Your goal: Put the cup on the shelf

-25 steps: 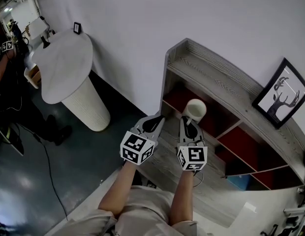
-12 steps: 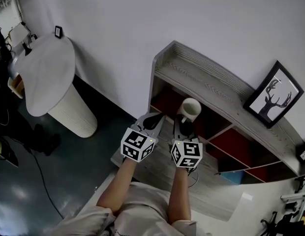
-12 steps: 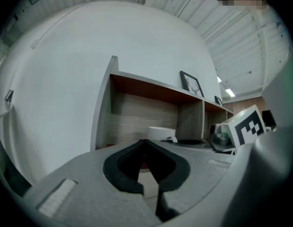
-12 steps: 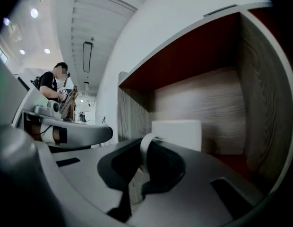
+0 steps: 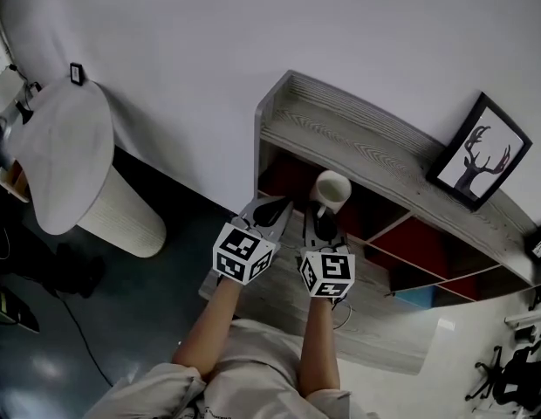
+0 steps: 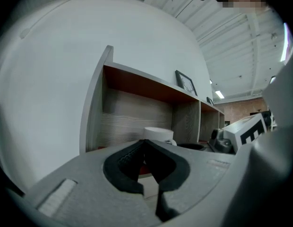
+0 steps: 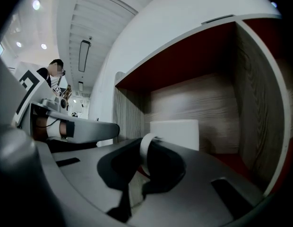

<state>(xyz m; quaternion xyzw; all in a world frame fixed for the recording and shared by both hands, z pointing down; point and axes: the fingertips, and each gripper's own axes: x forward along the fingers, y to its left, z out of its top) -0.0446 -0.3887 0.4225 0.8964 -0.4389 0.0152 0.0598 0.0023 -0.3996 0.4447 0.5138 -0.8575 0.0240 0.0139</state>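
Both grippers have moved forward toward the grey wood-grain shelf [image 5: 359, 135]. The left gripper [image 5: 269, 209] is pressed closed on nothing. Beside it, the right gripper [image 5: 324, 222] pinches the handle of the white cylindrical cup [image 5: 331, 189], which hangs at the mouth of the shelf's leftmost red-lined compartment.

Head view steeply down on the shelf [image 5: 358, 138]; gripper views close, level (same end bay).

Head view dim; floor [image 5: 44, 339] dark. Both gripper views fisheye, black vignetted corners; ceiling strip lights [image 7: 84, 48] glare; shelf [image 7: 193, 103] interior shadowed, blurred.
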